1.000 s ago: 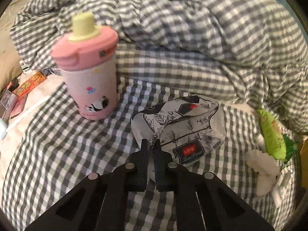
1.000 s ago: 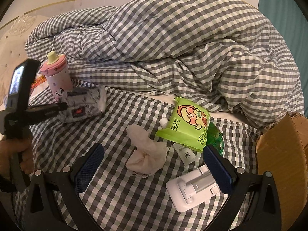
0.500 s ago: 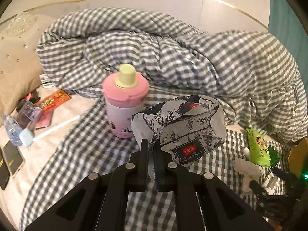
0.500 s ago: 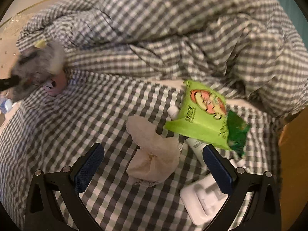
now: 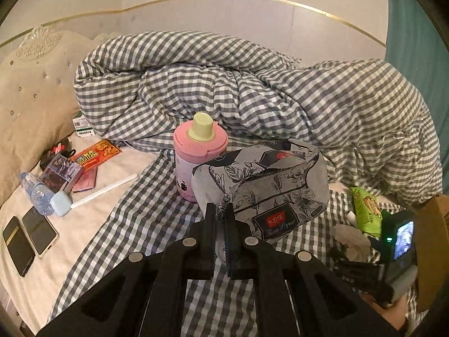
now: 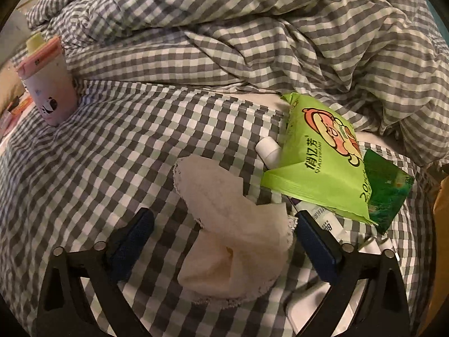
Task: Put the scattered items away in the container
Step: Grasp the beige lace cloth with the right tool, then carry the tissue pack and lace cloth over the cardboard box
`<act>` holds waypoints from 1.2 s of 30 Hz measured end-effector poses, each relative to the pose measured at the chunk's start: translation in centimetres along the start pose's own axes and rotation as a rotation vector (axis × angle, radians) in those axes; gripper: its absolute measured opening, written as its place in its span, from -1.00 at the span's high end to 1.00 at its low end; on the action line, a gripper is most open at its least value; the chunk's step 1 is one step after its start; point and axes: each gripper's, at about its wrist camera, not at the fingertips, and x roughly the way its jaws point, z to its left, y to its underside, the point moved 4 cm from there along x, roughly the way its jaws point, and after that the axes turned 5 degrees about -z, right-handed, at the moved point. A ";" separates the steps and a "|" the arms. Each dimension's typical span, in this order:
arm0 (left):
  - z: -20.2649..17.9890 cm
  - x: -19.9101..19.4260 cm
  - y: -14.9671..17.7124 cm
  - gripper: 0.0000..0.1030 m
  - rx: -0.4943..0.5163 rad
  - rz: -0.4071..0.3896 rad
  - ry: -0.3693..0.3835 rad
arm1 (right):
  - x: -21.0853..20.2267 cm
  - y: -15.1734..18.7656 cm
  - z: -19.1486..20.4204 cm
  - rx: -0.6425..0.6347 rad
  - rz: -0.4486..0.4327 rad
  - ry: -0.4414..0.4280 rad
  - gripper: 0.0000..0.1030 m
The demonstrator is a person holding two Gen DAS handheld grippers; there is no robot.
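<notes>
My left gripper [image 5: 220, 219] is shut on a grey floral tissue pack [image 5: 269, 185] and holds it up above the checked bed. A pink bottle [image 5: 196, 157] with a yellow cap stands behind it; it also shows in the right wrist view [image 6: 47, 84]. My right gripper [image 6: 221, 233] is open, its fingers on either side of a crumpled white tissue [image 6: 230, 224] on the bed. A green wipes pack [image 6: 320, 157] lies to its right over a white tube [image 6: 269, 148]. A cardboard box [image 5: 433, 252] stands at the far right.
A heaped checked duvet [image 5: 252, 90] fills the back. On the left lie two phones [image 5: 28, 236], a water bottle [image 5: 35, 193], a comb [image 5: 106, 188], snack packets [image 5: 95, 154] and a small box [image 5: 60, 172]. A white holder [image 6: 322, 309] lies under the right gripper.
The left gripper has lifted the tissue pack higher and pulled back. The right gripper has come down closer over the crumpled tissue.
</notes>
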 end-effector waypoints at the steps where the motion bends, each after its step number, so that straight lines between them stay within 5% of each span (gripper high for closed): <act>1: 0.0 -0.2 0.0 0.92 0.001 -0.001 -0.002 | 0.2 0.0 0.1 0.003 0.005 -0.004 -0.79; 5: -0.2 -1.2 -0.1 0.92 0.005 0.001 -0.007 | 0.0 -0.3 0.2 0.007 -0.004 -0.003 -0.36; 7: -0.4 -1.7 -0.2 0.92 0.010 0.001 -0.009 | -0.4 -0.5 0.3 0.011 -0.005 0.000 0.27; 12: -1.2 -3.0 -0.6 0.91 0.016 -0.011 -0.009 | -1.3 -1.0 0.1 0.024 0.009 -0.029 0.70; 22: -3.0 -5.4 -1.5 0.91 0.023 -0.040 0.006 | -6.2 -1.2 -1.4 0.047 -0.037 -0.049 0.72; 36: -7.3 -10.9 -2.0 0.91 0.042 -0.086 0.055 | -19.3 -1.4 -5.2 0.077 -0.174 -0.055 0.73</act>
